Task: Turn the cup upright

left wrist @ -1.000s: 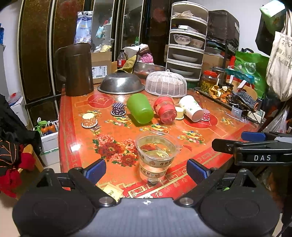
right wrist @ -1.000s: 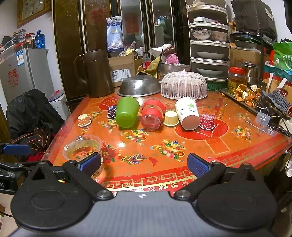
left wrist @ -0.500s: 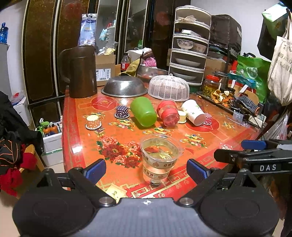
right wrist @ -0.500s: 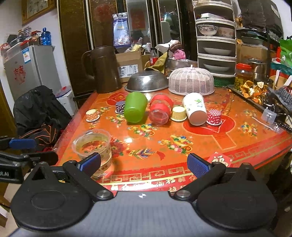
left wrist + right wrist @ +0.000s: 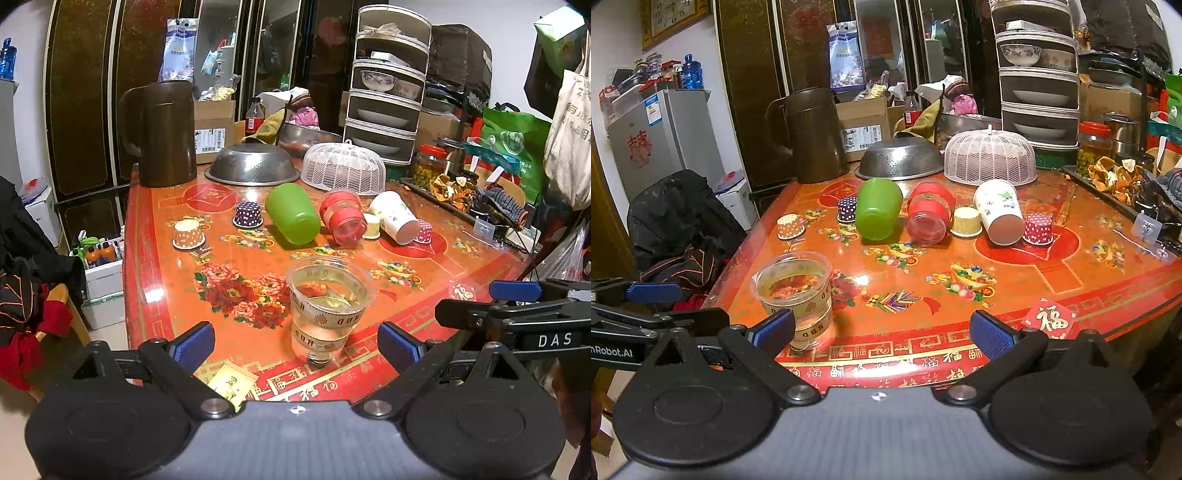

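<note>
From the left wrist, my left gripper [image 5: 295,341] hangs with fingers spread, framing the clear cup [image 5: 327,301] that stands upright near the table [image 5: 159,280] edge, seemingly empty. Beyond it the green cup [image 5: 293,213] lies on its side, so I judge it needs flipping. From the right wrist, my right gripper [image 5: 882,330] is spread too, holding nothing; the red jar [image 5: 929,212] and paper cup [image 5: 999,212] lie sideways as well.
</note>
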A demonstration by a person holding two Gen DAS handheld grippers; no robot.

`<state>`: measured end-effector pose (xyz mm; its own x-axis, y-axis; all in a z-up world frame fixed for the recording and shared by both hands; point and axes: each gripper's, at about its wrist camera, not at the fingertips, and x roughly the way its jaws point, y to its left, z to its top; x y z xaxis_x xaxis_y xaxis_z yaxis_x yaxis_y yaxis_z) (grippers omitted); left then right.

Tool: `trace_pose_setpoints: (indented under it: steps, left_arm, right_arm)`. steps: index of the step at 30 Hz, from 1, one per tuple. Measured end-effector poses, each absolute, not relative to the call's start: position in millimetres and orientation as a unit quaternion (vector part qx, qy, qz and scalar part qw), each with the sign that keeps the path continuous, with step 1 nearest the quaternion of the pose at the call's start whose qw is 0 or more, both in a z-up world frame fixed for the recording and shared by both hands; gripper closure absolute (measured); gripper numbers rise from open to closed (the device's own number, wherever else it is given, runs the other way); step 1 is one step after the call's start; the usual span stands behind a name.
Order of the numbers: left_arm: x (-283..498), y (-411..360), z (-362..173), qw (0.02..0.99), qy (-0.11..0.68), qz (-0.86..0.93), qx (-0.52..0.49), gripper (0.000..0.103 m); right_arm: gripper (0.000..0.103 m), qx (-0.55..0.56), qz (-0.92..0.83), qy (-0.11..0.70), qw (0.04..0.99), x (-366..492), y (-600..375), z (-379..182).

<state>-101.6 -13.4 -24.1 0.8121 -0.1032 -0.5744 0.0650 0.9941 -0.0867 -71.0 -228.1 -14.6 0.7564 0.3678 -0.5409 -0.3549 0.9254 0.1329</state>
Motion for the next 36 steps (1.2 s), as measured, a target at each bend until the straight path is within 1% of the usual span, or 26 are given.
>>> trace_pose_setpoints:
  steps: [36]
  left_arm:
    - [-98.6,-12.2,-24.3,0.95,0.308,-0.041,-0.033,0.006]
  right_arm:
    - [0.001,0.011,0.193,0.286,0.938,-71.5,-228.1,-12.7]
